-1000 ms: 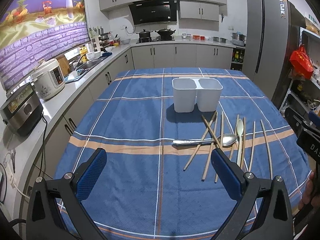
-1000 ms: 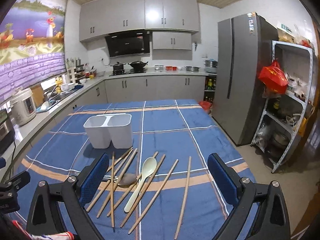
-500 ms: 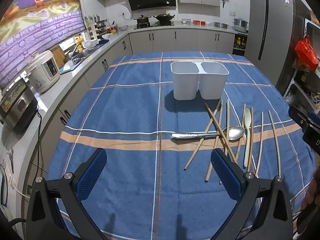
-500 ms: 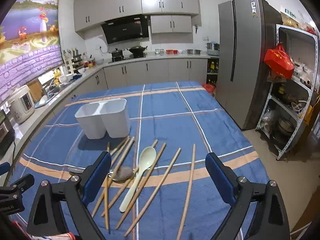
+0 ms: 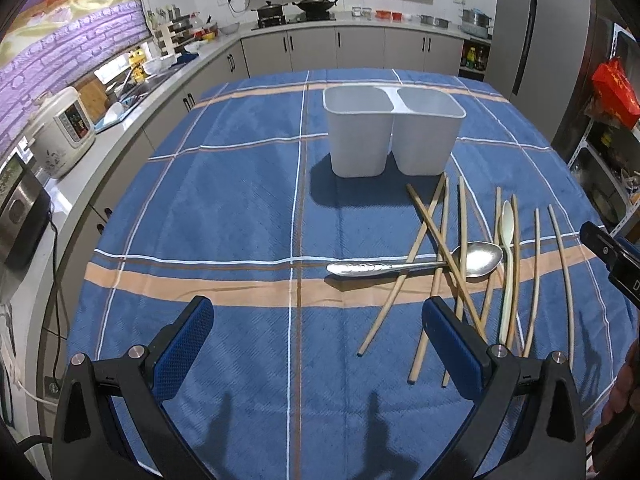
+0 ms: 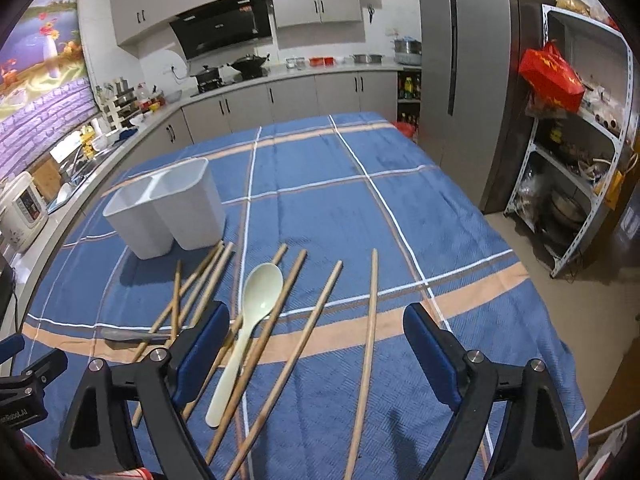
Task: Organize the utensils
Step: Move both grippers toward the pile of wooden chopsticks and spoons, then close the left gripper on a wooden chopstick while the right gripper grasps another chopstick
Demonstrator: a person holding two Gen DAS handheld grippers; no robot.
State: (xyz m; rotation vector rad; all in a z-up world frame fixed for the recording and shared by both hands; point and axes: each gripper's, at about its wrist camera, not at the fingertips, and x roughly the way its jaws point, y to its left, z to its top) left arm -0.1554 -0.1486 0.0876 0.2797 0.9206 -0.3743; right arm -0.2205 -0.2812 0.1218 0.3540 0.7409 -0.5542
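A white two-compartment holder [image 5: 394,136] stands upright on the blue checked tablecloth [image 5: 240,208]; it also shows in the right wrist view [image 6: 168,208]. In front of it lie several wooden chopsticks [image 5: 440,236], a metal spoon [image 5: 416,265] and a pale green plastic spoon [image 5: 506,264]. The green spoon [image 6: 248,328] and chopsticks [image 6: 370,344] lie between and just ahead of my right gripper's fingers. My left gripper [image 5: 316,328] is open and empty, above the cloth to the left of the utensils. My right gripper [image 6: 316,332] is open and empty over the utensils.
A kitchen counter with a rice cooker [image 5: 64,132] and sink runs along the left. A grey fridge [image 6: 464,76] and a metal shelf rack [image 6: 576,168] stand on the right. The table's right edge [image 6: 532,280] drops to the floor.
Both grippers have moved forward and lower toward the table. The utensils and holder look larger and have not shifted on the cloth. Both stay open.
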